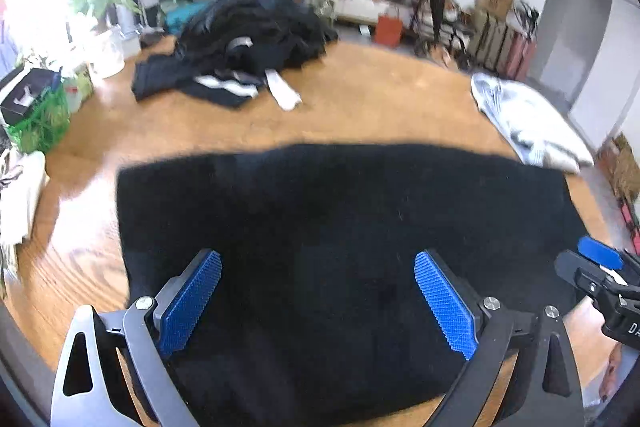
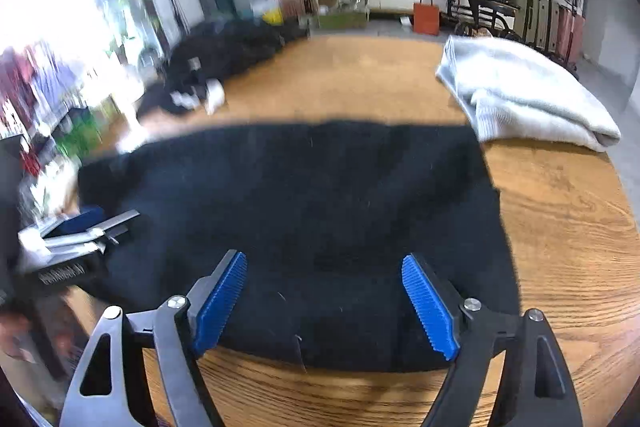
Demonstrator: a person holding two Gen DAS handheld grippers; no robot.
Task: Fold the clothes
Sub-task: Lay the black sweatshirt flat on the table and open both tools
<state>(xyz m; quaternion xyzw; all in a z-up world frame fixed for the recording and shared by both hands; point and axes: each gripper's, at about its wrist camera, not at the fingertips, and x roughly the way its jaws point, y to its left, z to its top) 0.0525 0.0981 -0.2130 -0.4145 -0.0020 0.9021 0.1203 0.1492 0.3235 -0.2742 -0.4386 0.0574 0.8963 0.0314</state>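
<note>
A black garment (image 1: 340, 227) lies flat, folded into a rectangle, just beside the folded white sweater (image 2: 528, 95).

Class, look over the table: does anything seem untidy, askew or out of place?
Yes. A heap of dark clothes lies crumpled at the table's far side, unfolded. The black garment is spread flat; the pale one is folded.

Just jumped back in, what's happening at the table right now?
A person is folding clothes with a handheld tool in each hand. A black garment lies spread flat on the wooden table. The left tool and the right tool are both open over its near edge, gripping nothing. A folded white garment sits at the far right, and a pile of dark clothes waits at the far left.
</note>
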